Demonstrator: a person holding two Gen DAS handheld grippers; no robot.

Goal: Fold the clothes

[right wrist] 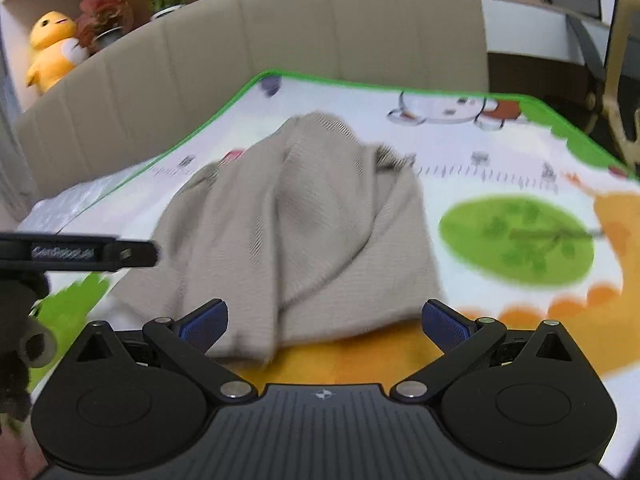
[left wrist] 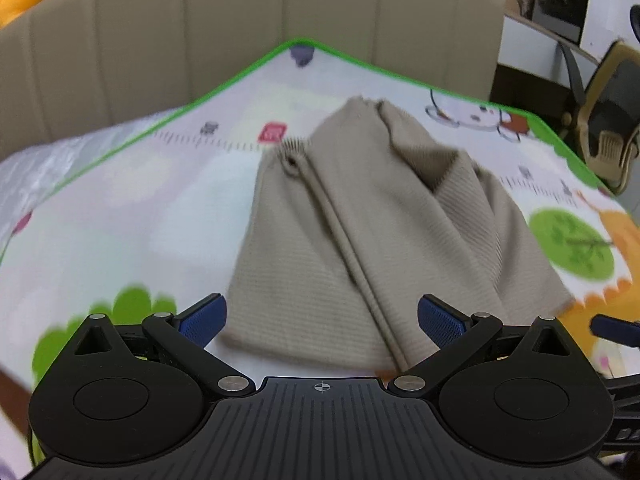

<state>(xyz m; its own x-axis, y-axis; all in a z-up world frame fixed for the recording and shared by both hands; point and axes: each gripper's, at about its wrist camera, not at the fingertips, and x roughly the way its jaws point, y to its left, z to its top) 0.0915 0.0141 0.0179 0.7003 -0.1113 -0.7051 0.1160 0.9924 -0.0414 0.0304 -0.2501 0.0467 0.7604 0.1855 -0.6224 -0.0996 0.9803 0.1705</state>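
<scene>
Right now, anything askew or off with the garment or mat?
The beige garment is not flat: it lies bunched on the play mat, with a thick diagonal ridge and a rumpled hump at its far end. Both the left gripper and right gripper are open and hold nothing. No damage shows.

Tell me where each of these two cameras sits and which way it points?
Left wrist view: sits on the left gripper, looks forward over its open blue-padded fingers at the beige garment on the mat; a tip of the other gripper pokes in at the right edge.
Right wrist view: sits on the right gripper, fingers open, faces the same garment; the left gripper's black finger crosses its left side.
Shared: garment, mat, beige headboard, both seen from the near side.
</scene>
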